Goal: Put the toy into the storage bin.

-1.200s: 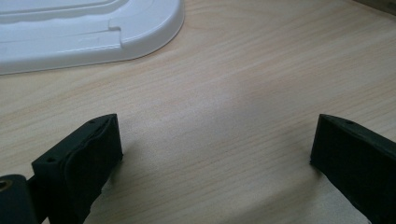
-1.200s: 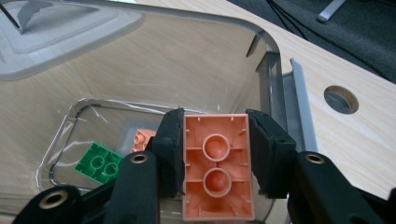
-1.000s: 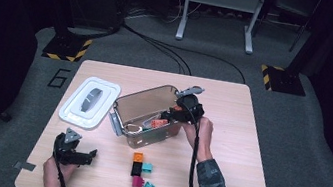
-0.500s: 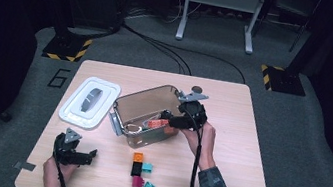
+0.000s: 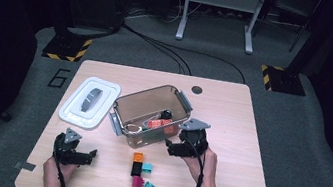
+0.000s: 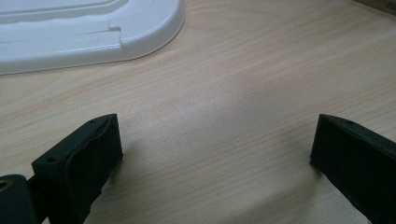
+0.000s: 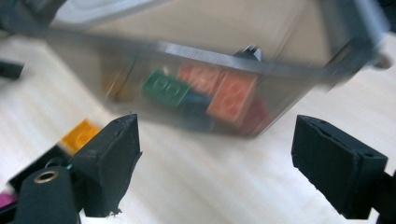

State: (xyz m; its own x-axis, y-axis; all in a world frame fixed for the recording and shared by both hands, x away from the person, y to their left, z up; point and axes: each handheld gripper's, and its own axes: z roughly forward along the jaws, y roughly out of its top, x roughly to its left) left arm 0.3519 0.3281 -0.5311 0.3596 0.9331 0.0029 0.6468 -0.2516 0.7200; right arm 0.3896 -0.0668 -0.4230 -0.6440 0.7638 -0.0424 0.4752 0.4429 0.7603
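A clear plastic box point(image 5: 151, 114) sits mid-table with several bricks in it, among them a green brick point(image 7: 166, 87) and a salmon brick point(image 7: 229, 95). My right gripper point(image 5: 173, 148) hovers just outside the box's near right corner. Its jaws have just been opening and now stand open with nothing between them point(image 7: 215, 172). Loose bricks lie in front of the box: an orange brick point(image 5: 138, 157), a black brick point(image 5: 136, 168), a teal brick point(image 5: 147, 168) and a magenta brick point(image 5: 138, 182). My left gripper point(image 5: 86, 156) rests open and empty on bare wood point(image 6: 215, 154) at the near left.
The box's white lid point(image 5: 89, 101) lies flat to the left of the box, and its rounded corner point(image 6: 84, 28) is just ahead of my left gripper. A small dark round hole point(image 5: 197, 89) marks the table's far edge. Bare wood spreads right of the box.
My right gripper has come off the box's right end, moving toward the near side and down, with its jaws now wide apart. The left gripper has stayed put.
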